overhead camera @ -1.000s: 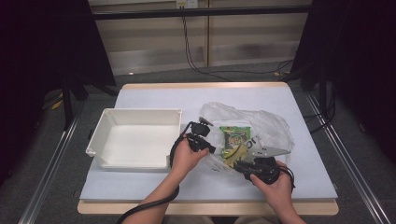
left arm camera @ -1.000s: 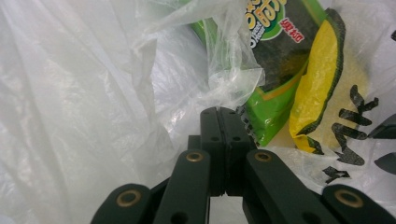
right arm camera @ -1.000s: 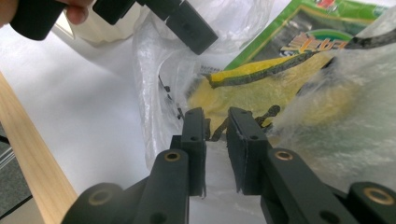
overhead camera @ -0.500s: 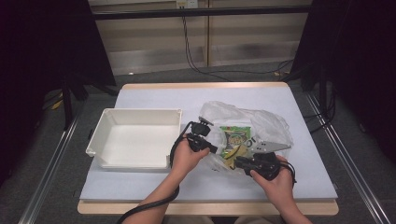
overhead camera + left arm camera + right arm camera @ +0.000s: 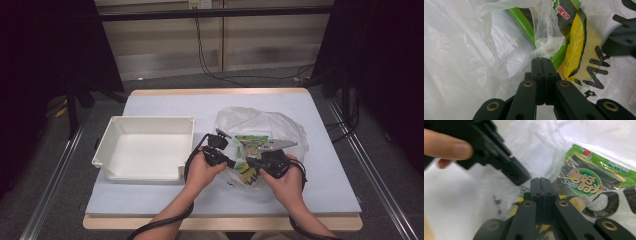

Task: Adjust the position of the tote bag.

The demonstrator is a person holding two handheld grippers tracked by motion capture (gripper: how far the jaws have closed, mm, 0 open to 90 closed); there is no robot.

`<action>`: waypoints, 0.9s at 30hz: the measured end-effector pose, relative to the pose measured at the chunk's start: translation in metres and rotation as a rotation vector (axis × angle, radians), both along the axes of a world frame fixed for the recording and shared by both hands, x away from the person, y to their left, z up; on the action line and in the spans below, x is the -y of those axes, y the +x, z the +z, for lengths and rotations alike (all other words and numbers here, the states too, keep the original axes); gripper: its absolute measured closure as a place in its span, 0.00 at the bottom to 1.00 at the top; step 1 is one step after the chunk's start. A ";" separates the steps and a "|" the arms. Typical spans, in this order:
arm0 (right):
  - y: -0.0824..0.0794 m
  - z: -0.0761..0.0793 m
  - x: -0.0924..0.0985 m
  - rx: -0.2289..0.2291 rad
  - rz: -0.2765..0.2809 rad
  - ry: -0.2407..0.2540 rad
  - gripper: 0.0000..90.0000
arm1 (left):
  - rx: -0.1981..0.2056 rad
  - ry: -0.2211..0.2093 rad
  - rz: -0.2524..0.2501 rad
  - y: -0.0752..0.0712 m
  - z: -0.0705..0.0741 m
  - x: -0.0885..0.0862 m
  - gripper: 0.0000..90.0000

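Note:
A clear plastic bag [image 5: 260,125] lies on the table, right of centre, with snack packets inside it. A green seaweed packet [image 5: 252,145] [image 5: 584,182] lies on top, and a yellow and black packet [image 5: 246,174] [image 5: 574,50] lies nearer me. My left gripper [image 5: 233,163] [image 5: 541,59] is shut on a fold of the bag's film at its mouth. My right gripper [image 5: 248,161] [image 5: 541,179] faces it a short way off. Its jaws have just been closing and now stand together. I cannot tell whether any film is caught between them.
A white empty bin [image 5: 150,119] stands to the left of the bag on the pale table [image 5: 175,102]. Beyond the table's far edge, cables run across the floor. Metal rails flank the table on both sides.
My right hand has moved a little farther from me and towards the left gripper, and its jaws have closed. The left hand has kept still on the bag.

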State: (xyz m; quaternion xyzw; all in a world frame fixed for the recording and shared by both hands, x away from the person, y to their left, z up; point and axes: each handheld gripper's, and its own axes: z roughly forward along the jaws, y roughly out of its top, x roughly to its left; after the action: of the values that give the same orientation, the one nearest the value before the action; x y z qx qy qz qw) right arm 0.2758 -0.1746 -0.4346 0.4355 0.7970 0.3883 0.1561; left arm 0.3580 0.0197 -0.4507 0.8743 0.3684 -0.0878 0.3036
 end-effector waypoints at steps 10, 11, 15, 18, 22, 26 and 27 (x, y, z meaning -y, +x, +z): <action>0.012 -0.031 0.034 -0.064 -0.085 -0.008 1.00 | -0.021 0.021 0.006 -0.002 -0.009 -0.008 1.00; 0.009 -0.030 0.042 -0.061 -0.106 -0.017 1.00 | -0.020 0.025 0.000 -0.001 -0.009 -0.009 1.00; 0.004 -0.030 0.055 -0.064 -0.137 -0.012 1.00 | -0.021 0.023 0.009 -0.003 -0.012 -0.010 1.00; -0.001 -0.032 0.072 -0.063 -0.178 -0.011 1.00 | -0.019 0.023 0.007 -0.004 -0.013 -0.011 1.00; -0.004 -0.040 0.083 -0.079 -0.203 -0.011 1.00 | -0.023 0.013 0.014 -0.004 -0.015 -0.011 1.00; -0.007 -0.047 0.088 -0.094 -0.211 -0.006 1.00 | -0.022 0.019 0.014 -0.004 -0.016 -0.011 1.00; -0.008 -0.048 0.091 -0.091 -0.209 0.003 1.00 | -0.020 0.018 0.015 -0.005 -0.016 -0.011 1.00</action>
State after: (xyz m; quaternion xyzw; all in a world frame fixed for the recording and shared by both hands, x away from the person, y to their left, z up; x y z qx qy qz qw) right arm 0.2674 -0.2652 -0.4825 0.5335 0.7529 0.3511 0.1587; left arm 0.3534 0.0308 -0.4669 0.8733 0.3786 -0.0910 0.2926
